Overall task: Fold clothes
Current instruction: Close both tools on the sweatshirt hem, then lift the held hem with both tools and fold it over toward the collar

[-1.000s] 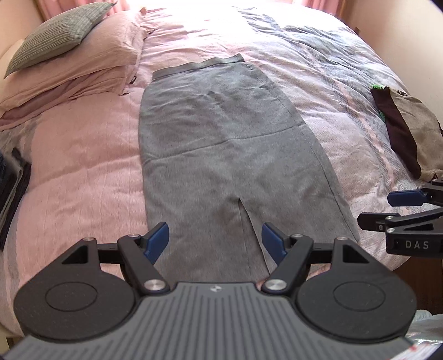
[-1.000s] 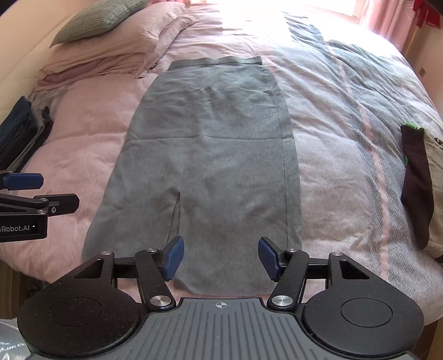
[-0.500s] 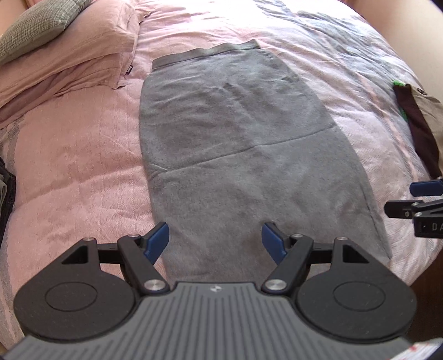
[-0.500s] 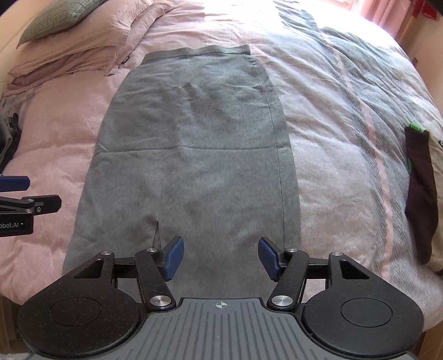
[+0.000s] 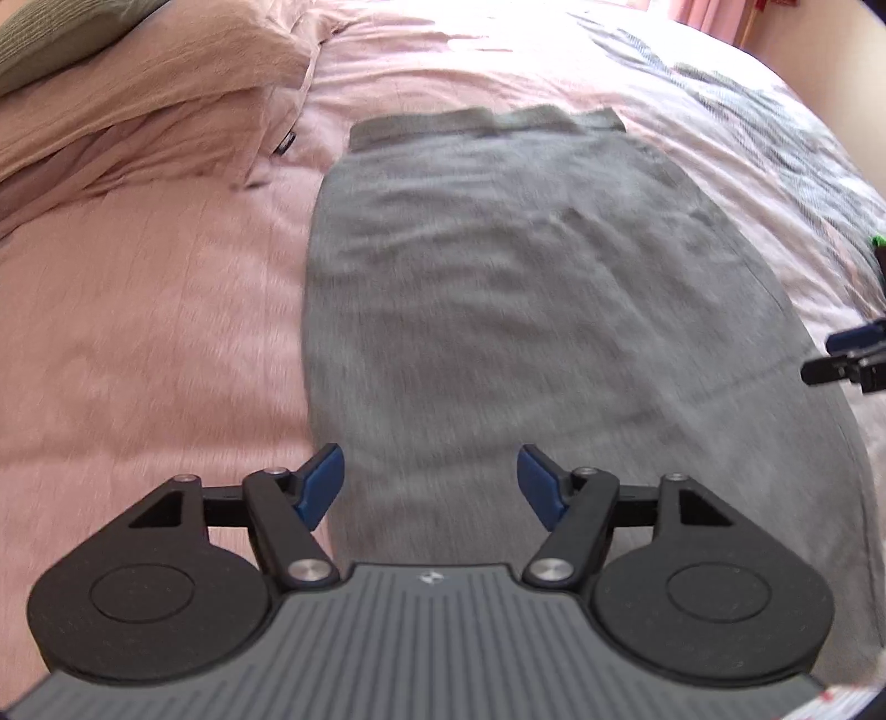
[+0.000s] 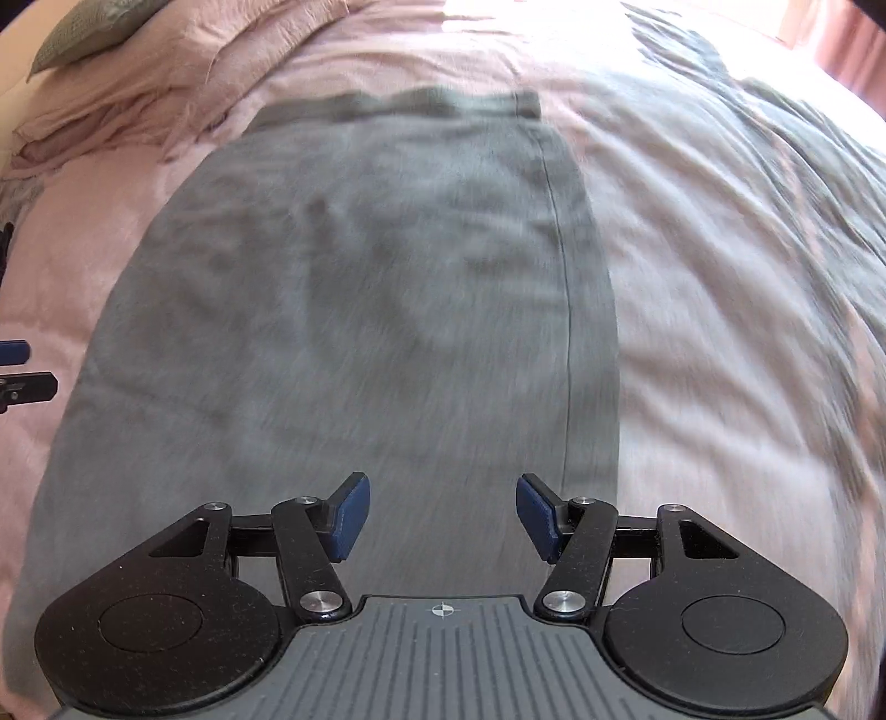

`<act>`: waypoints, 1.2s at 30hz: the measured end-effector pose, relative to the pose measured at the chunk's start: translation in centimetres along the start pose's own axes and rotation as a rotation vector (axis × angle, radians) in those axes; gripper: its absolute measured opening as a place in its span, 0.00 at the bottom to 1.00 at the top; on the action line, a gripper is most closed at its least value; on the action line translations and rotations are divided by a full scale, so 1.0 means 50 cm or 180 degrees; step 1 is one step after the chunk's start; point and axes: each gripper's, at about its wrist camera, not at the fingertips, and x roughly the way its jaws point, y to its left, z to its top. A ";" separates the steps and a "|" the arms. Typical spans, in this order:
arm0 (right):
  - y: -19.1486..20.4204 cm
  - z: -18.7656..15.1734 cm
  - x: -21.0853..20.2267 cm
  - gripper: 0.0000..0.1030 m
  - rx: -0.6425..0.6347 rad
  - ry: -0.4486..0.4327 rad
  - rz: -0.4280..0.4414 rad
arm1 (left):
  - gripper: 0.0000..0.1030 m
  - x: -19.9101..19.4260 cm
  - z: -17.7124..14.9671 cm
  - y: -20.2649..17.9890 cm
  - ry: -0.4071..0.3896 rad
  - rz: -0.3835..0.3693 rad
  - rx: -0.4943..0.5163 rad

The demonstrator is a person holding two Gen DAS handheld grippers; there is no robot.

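A long grey skirt [image 5: 520, 310] lies flat on the pink bedspread [image 5: 149, 343], its waistband [image 5: 482, 124] at the far end. My left gripper [image 5: 431, 487] hovers open over the skirt's left edge, its jaws wide apart with nothing between them. My right gripper [image 6: 441, 518] is open too, above the skirt [image 6: 354, 310] close to the right side seam [image 6: 567, 343]. Each gripper shows at the edge of the other's view: the right gripper [image 5: 847, 360] on the right, the left gripper [image 6: 16, 371] on the left. The skirt's near hem is hidden under the grippers.
Pink pillows [image 5: 138, 105] and a grey-green cushion [image 5: 44, 39] are stacked at the far left. The right half of the bed is a grey-patterned quilt [image 6: 747, 249]. A dark garment with a green tag [image 5: 879, 243] peeks in at the right edge.
Both grippers have moved forward and lower along the skirt, from its near hem toward the middle. The hem slit has passed out of view. Both stay open.
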 end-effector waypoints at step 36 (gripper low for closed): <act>-0.196 0.388 0.203 0.08 0.0040 -0.1222 0.0558 | 0.06 0.366 0.407 0.221 -0.0833 -0.0562 -0.0397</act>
